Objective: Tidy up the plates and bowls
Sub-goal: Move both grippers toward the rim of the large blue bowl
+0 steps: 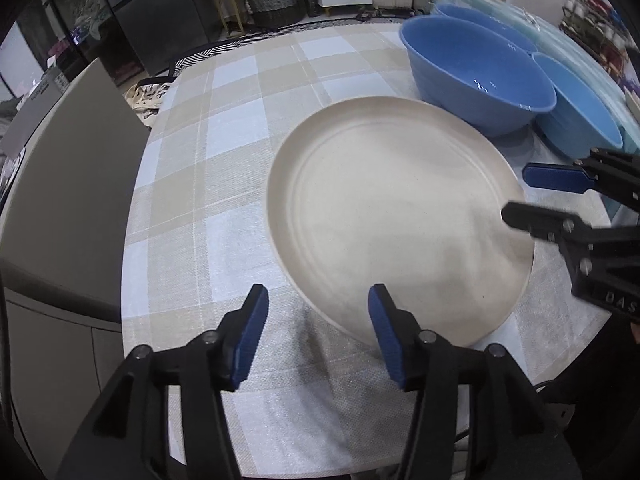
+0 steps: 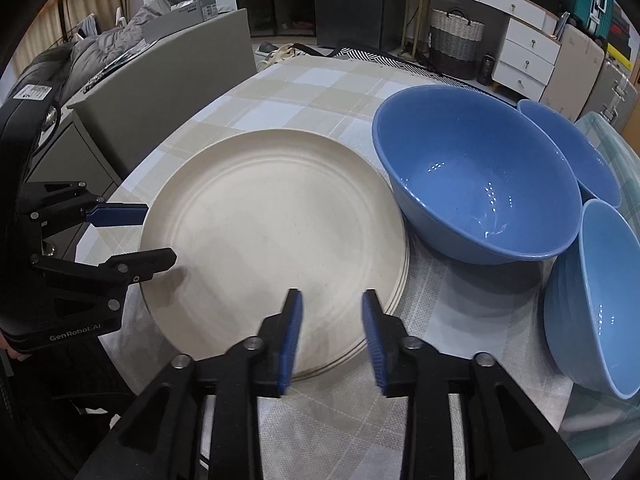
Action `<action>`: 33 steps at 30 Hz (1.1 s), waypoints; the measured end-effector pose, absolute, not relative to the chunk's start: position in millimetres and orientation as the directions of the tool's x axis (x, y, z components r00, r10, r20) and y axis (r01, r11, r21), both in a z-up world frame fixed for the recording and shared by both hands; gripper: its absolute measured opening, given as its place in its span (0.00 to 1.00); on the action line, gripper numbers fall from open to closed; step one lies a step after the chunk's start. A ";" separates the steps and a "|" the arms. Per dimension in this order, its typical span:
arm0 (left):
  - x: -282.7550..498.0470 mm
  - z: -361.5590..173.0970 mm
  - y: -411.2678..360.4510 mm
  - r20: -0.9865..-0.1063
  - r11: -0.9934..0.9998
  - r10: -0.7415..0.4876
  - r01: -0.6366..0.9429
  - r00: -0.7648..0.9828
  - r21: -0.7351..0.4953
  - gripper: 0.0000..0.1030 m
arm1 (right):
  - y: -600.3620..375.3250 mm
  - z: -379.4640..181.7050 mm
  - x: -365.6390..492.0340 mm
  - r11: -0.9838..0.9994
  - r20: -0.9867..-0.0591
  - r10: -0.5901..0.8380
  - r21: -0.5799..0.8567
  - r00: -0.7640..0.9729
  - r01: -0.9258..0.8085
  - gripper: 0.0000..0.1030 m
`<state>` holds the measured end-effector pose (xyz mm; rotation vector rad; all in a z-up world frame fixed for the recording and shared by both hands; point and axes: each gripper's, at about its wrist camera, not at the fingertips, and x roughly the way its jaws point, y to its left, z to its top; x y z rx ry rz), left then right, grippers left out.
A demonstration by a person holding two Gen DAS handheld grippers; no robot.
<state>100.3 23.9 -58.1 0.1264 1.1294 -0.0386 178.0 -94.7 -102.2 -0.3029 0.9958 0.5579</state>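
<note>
Both my left gripper (image 1: 318,300) and right gripper (image 2: 332,306) stand open, empty, at the plates' (image 2: 272,224) near rim — I back off level, leaving the stack square on the table (image 1: 224,128).

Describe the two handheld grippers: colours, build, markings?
Left gripper and right gripper match: black plastic linkage arms with round silver pivot screws, and flat blue ribbed pads on the fingers. "GenRobot.AI" is embossed on the left body; "DAS" partly shows on the right. No sleeves are visible.
</note>
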 end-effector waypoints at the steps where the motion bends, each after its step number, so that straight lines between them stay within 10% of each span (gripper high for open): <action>1: 100.5 -56.3 26.2 -0.902 0.993 0.029 0.088 0.430 0.073 0.52 | -95.1 -100.0 177.7 0.821 -0.850 0.312 0.016 0.425 -0.571 0.53; 4: 100.2 -50.3 31.7 -0.898 0.997 0.009 0.070 0.441 0.044 0.65 | -96.6 -92.6 175.0 0.818 -0.836 0.341 0.037 0.431 -0.575 0.77; 12: 99.3 -30.1 33.3 -0.856 0.996 -0.076 0.080 0.511 -0.041 1.00 | -101.6 -80.1 173.3 0.819 -0.814 0.360 0.041 0.456 -0.573 0.91; 33: 118.2 -0.6 33.1 -0.800 0.996 -0.088 0.025 0.593 -0.091 1.00 | -138.0 -20.5 173.5 0.857 -0.687 0.399 0.044 0.607 -0.513 0.99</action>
